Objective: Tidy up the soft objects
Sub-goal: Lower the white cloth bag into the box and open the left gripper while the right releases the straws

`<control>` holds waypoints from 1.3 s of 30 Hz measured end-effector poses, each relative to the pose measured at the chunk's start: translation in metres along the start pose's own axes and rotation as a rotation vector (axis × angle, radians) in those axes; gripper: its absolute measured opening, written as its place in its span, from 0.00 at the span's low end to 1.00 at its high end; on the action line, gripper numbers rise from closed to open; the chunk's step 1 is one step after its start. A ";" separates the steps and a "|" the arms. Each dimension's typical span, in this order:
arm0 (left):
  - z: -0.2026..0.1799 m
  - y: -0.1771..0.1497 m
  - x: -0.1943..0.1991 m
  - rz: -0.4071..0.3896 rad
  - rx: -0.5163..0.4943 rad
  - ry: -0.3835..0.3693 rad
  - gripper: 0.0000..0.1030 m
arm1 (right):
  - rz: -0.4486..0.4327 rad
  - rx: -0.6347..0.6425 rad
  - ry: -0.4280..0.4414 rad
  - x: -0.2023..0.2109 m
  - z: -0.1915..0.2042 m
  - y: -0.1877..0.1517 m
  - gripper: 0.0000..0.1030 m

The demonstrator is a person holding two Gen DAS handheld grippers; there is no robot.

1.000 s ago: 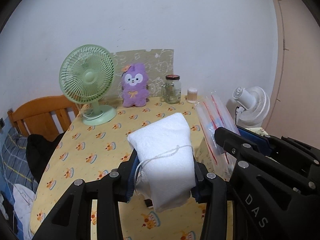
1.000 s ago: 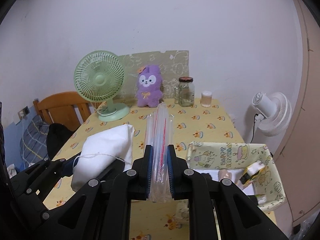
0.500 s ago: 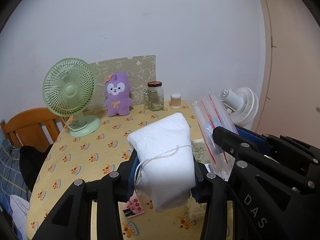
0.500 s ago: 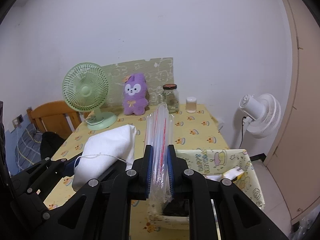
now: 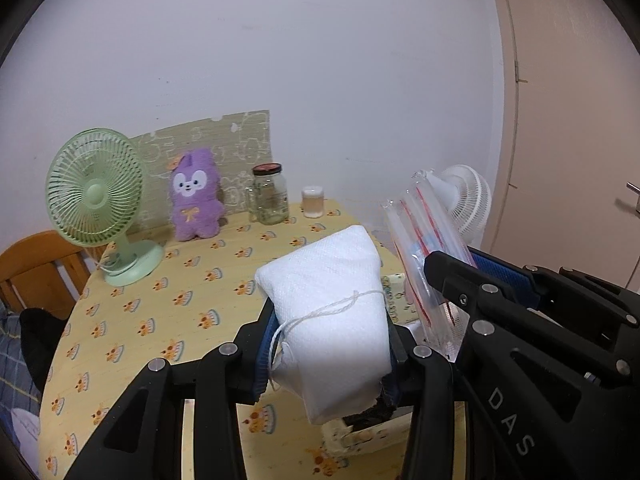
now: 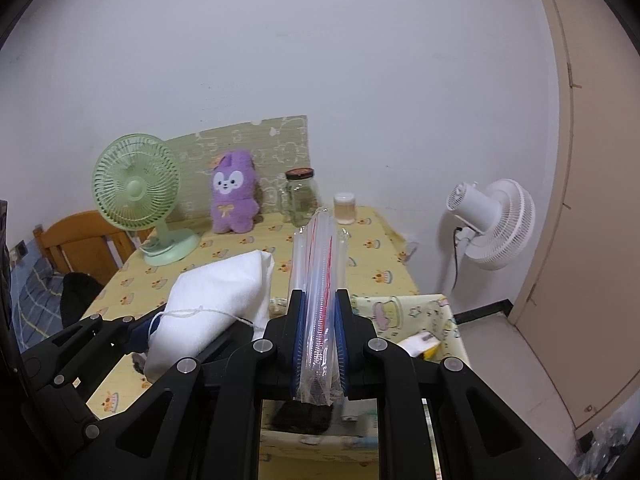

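Observation:
My left gripper (image 5: pixel 330 344) is shut on a white soft pouch (image 5: pixel 332 312) tied with white string, held in the air above the table. The pouch also shows in the right wrist view (image 6: pixel 216 312). My right gripper (image 6: pixel 320 344) is shut on a stack of clear zip bags (image 6: pixel 320 292) with red seal lines; they stand up between its blue pads. The bags also show in the left wrist view (image 5: pixel 428 264). A yellow printed fabric bin (image 6: pixel 404 308) sits below both grippers, also in the left wrist view (image 5: pixel 360 436). A purple plush (image 5: pixel 196 196) leans at the table's back.
A green desk fan (image 5: pixel 100 208), a glass jar (image 5: pixel 270 196) and a small cup (image 5: pixel 313 202) stand at the back of the yellow tablecloth (image 5: pixel 132 320). A white fan (image 6: pixel 492 224) stands right of the table. A wooden chair (image 6: pixel 76 244) is at the left.
Both grippers have pulled back and risen with their loads; the table objects look smaller and farther. The fabric bin now lies under the grippers. Both grips are unchanged.

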State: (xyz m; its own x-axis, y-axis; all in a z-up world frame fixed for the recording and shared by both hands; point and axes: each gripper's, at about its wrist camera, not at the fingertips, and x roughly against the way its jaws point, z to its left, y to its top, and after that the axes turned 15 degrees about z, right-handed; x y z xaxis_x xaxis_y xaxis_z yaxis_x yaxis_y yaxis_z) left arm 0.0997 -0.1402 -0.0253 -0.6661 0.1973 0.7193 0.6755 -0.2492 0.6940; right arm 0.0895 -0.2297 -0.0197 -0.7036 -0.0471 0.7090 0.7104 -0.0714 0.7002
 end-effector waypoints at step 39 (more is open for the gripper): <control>-0.040 0.001 -0.063 0.174 -0.149 0.038 0.91 | 0.132 -0.084 -0.015 -0.063 -0.049 -0.011 0.16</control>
State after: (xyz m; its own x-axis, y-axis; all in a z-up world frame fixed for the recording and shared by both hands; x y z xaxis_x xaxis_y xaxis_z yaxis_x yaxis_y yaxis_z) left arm 0.1295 -0.1905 -0.0711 -0.5568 0.1040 0.8241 0.7290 -0.4145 0.5448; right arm 0.1248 -0.2749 -0.0761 -0.6035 -0.0469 0.7960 0.7922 -0.1488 0.5919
